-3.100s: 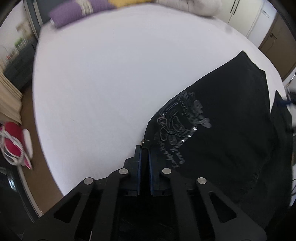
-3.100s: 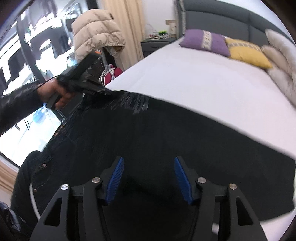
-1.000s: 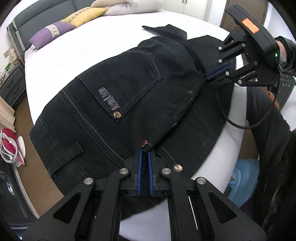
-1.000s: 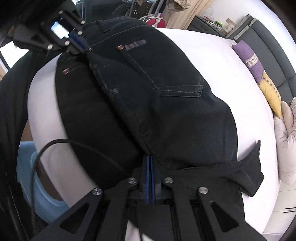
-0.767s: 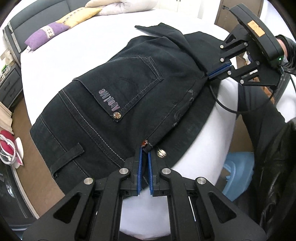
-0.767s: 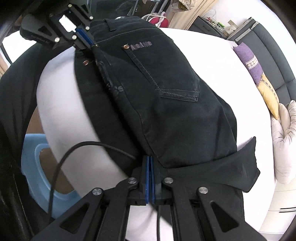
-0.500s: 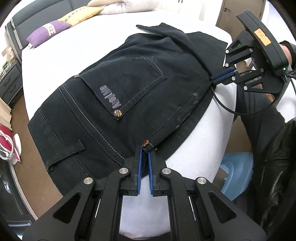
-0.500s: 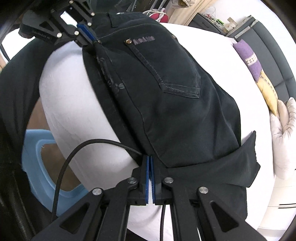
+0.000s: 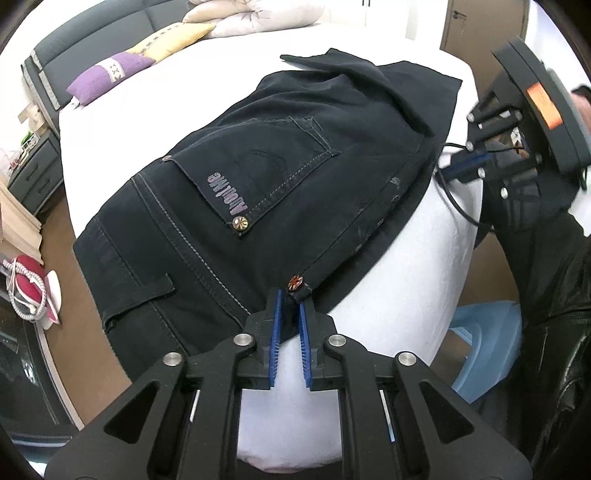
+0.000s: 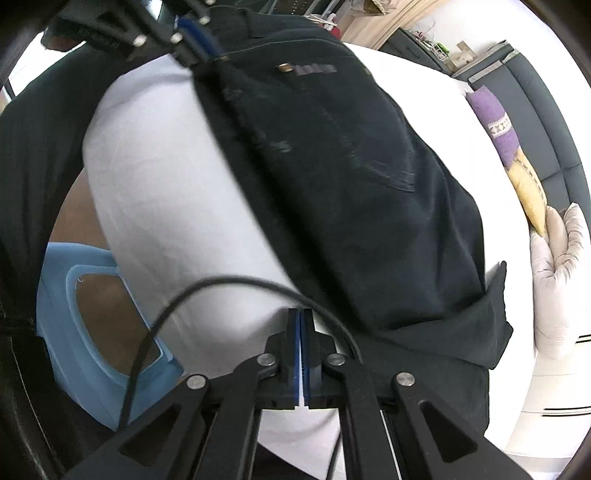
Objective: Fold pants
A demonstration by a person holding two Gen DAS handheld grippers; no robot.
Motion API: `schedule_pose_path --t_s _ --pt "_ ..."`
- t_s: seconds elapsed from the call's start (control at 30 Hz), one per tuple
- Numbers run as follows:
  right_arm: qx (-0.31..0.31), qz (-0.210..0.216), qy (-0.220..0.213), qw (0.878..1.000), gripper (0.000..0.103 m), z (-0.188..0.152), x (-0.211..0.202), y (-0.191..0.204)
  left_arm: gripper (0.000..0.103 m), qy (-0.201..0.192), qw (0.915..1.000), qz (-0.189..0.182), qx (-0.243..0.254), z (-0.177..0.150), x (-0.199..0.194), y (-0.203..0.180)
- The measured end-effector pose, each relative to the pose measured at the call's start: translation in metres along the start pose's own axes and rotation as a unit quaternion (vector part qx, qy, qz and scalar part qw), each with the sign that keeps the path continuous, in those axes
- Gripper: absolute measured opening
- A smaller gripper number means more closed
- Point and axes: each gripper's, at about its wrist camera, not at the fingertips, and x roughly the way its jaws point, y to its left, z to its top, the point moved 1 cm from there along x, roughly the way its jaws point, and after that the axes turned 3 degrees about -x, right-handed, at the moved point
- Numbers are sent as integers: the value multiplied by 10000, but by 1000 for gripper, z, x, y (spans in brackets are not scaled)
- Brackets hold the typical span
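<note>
Item: black denim pants (image 9: 280, 177), folded lengthwise, lying flat on the white bed (image 9: 155, 103) near its foot edge. In the left wrist view the garment fills the centre, waistband toward 7 o'clock, legs running out toward 1 o'clock, where one leg end is turned back over the rest. A back pocket (image 9: 258, 181) faces up, with a pale lettered patch and a round metal stud (image 9: 240, 222) at its corner. A belt loop lies at 8 o'clock of the pocket.

Left gripper (image 9: 290, 299): at the waistband corner, 6 o'clock of the pants. Its blue pads stand a narrow gap apart and are opening; a small tab of the waistband beside a copper rivet (image 9: 295, 282) sits between the tips, with no pressure on it to be seen.

Right gripper (image 10: 300, 314): pads closed together with nothing between them, over bare white sheet just beside the pants' near edge. In the left wrist view it shows at 3 o'clock (image 9: 456, 166), clear of the cloth, blurred, with a black cable looping beneath it.

Surroundings: purple pillow (image 9: 107, 72) and yellow pillow (image 9: 170, 37) at 11 o'clock by a grey headboard (image 9: 48, 70); pale quilt (image 9: 255, 16) at 12 o'clock; light blue stool (image 9: 487, 347) on the floor at 4 o'clock; a black sleeve (image 9: 546, 295) at the right margin.
</note>
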Motion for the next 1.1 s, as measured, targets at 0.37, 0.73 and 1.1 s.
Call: schedule_pose_path --t_s 0.37,0.73,1.1 --pt "2061 617 -990 9716 6 -28 -49 -51 15 -173 9987 -68 -479 9 -50 7" --pt "5971 2743 -1294 7426 40 -99 11 -145 15 -277 9884 -612 -1360 96 43 -23" --pt "6738 3399 -1056 6475 34 -93 68 -149 14 -170 9792 -758 -1874 80 61 -19"
